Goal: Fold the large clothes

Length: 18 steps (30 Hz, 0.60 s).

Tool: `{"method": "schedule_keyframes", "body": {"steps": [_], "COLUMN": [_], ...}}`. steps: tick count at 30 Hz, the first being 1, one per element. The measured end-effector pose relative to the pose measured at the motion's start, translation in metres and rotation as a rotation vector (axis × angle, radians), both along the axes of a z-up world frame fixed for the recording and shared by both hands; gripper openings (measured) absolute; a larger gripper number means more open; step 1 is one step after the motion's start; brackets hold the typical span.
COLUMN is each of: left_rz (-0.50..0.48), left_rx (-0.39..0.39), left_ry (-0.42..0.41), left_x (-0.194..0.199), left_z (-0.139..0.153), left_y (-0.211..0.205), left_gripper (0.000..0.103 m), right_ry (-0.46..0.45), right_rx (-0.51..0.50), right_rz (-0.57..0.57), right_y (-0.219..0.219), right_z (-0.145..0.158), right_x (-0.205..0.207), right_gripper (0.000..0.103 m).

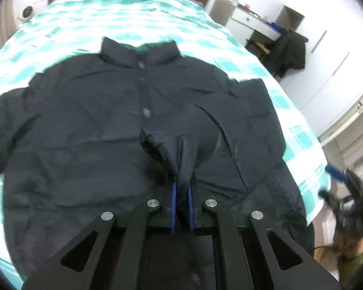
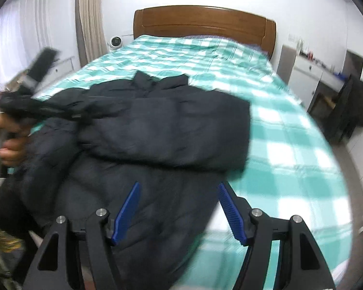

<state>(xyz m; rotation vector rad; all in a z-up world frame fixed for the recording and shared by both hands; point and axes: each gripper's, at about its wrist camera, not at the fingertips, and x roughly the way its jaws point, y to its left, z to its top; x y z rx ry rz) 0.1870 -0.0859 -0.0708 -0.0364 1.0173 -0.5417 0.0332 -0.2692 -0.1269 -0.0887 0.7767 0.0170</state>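
A large dark navy padded jacket (image 1: 89, 120) lies front-up on the bed, collar toward the headboard. My left gripper (image 1: 181, 188) is shut on the cuff of the jacket's right sleeve (image 1: 181, 142) and holds it over the jacket's front. In the right wrist view the jacket (image 2: 157, 130) lies with that sleeve folded across its body. My right gripper (image 2: 179, 188) is open and empty above the jacket's lower right hem. The left gripper (image 2: 36, 108) and the hand holding it show at the left of that view.
The bed has a teal and white checked cover (image 2: 290, 157) and a wooden headboard (image 2: 203, 21). A white desk (image 2: 309, 72) and a chair with dark clothes (image 2: 351, 106) stand to the right. Curtains (image 2: 89, 24) and a small fan (image 2: 115, 41) are at the left.
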Motion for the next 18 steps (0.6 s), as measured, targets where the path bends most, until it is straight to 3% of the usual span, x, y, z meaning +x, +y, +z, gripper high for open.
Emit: {"method": "schedule_keyframes", "body": {"steps": [3, 6, 12, 18], "left_rz": [0.060, 0.116, 0.245, 0.337], "left_rx": [0.009, 0.042, 0.096, 0.103], "left_ry": [-0.022, -0.048, -0.089, -0.069], "left_x": [0.019, 0.043, 0.080, 0.104], "left_z": [0.009, 0.015, 0.017, 0.001], "left_y": [0.026, 0.048, 0.094, 0.135], "left_gripper": [0.006, 0.006, 0.006, 0.006], "right_ry": [0.024, 0.056, 0.041, 0.075], "right_rx": [0.056, 0.095, 0.083, 0.101], "right_rz": [-0.015, -0.020, -0.026, 0.018], "right_y": [-0.023, -0.040, -0.041, -0.021], "right_z": [0.001, -0.002, -0.006, -0.015], "right_x": [0.034, 0.076, 0.144, 0.210], "right_gripper": [0.067, 0.055, 0.055, 0.055]}}
